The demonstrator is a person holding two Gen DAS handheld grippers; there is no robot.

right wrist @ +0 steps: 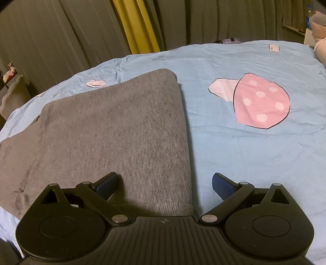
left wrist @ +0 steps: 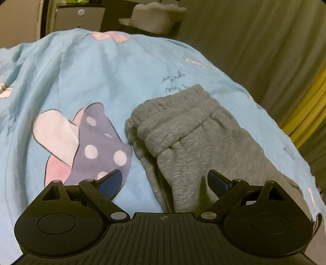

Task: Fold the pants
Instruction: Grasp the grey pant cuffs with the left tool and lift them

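Observation:
Grey sweatpants [left wrist: 195, 138] lie folded on a light blue bedsheet [left wrist: 85, 77], with the gathered waistband and cuffs stacked toward the far end in the left wrist view. My left gripper [left wrist: 164, 181] is open and empty, just above the near edge of the pants. In the right wrist view the pants [right wrist: 114, 130] show as a flat grey folded panel with a straight right edge. My right gripper [right wrist: 165, 184] is open and empty, straddling that right edge near the near end of the pants.
The sheet carries a purple and pink mushroom print [left wrist: 87, 146] left of the pants and a pink mushroom print [right wrist: 258, 102] to their right. Grey curtains [right wrist: 51, 40] with a yellow strip [right wrist: 138, 26] hang behind the bed. A white plush object [left wrist: 154, 16] sits beyond the bed.

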